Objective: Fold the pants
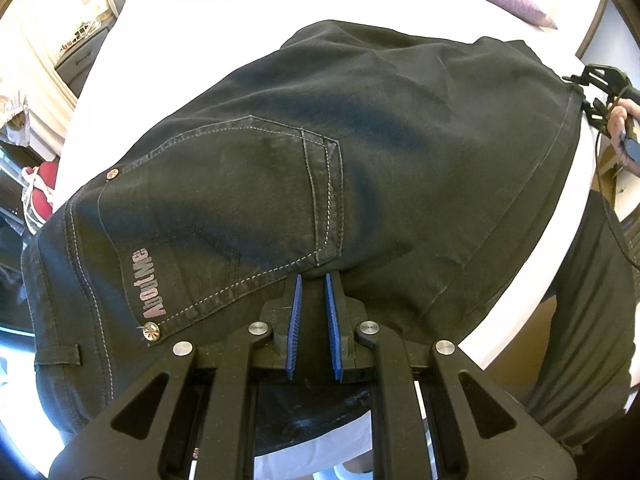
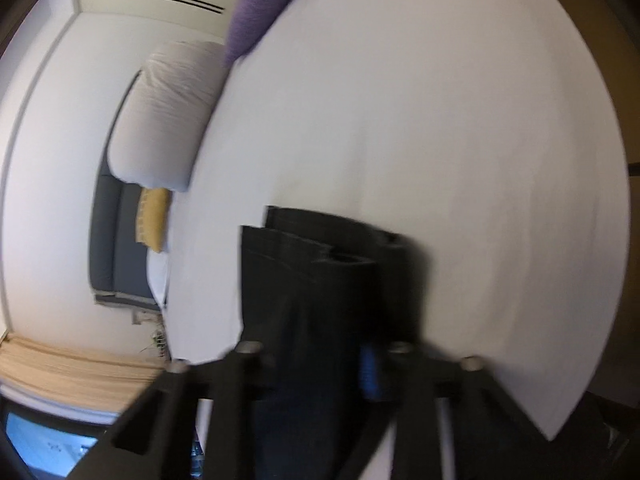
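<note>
Pants (image 1: 360, 152) lie spread on the white bed (image 1: 208, 40), your left gripper (image 1: 313, 280) clamped on their near edge, your right gripper (image 2: 340, 364) clenched on the leg hems.

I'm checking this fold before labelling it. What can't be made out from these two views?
- Right wrist view: motion blur smears the right gripper; the black pants cover its pads, so the grip cannot be seen.
- Left wrist view: the left gripper hides the pinched pants edge; the waistband runs off the lower left edge.
- Left wrist view: the person's hand is cut off at the right edge.
- The white bed hides the fold's underside.
</note>
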